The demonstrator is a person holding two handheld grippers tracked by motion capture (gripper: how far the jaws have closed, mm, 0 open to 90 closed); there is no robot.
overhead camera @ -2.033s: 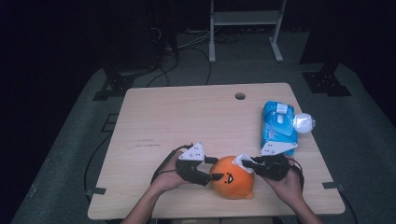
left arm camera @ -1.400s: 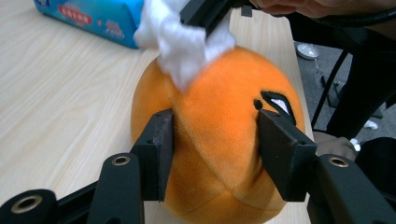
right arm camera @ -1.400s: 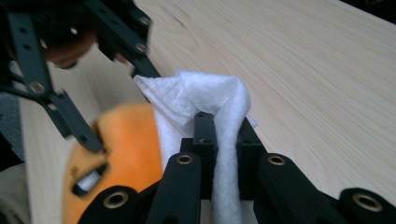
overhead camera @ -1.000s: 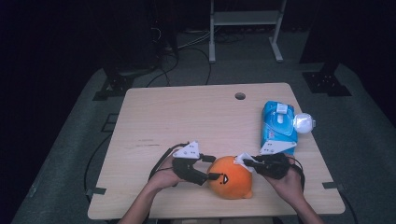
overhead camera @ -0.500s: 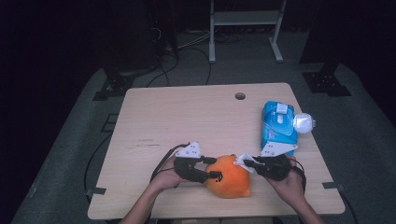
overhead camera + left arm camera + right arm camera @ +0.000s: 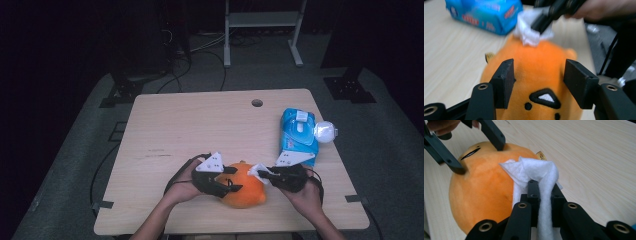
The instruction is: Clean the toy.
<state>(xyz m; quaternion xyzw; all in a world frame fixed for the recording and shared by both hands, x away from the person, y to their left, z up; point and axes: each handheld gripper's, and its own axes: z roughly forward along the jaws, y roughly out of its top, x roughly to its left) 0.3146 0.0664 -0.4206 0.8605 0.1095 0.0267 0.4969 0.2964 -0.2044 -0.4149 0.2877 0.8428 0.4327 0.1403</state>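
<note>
Left to right. Left hand comes in from the bottom edge, forearm angled up and right, wrist roughly level, left tool aimed sideways at the orange plush toy. Its jaws straddle the toy's face side; in the left gripper view the pads sit either side of the orange body with the embroidered face between them. In the right gripper view their tips dent the fabric, so I read a loose clamp on the toy. The jaws have just closed in and eased back a bit, with the toy between them throughout. Likely purpose: steady the toy so it won't roll or slide while being wiped.

The toy sits on the counter near its front edge, between both hands.

Right tool is clenched on a white wipe, jaws nearly together, cloth bunched over and around the tips. The wipe touches the toy's top/back, on the side away from the face. Right hand enters from bottom right, tool pointing left and slightly down onto the toy. Probably wiping the plush.

Farther right, a blue wipes pack lies flat near the counter's right edge, just beyond the right hand, handy for pulling the next sheet. A white ball-like thing touches its right side.
</note>
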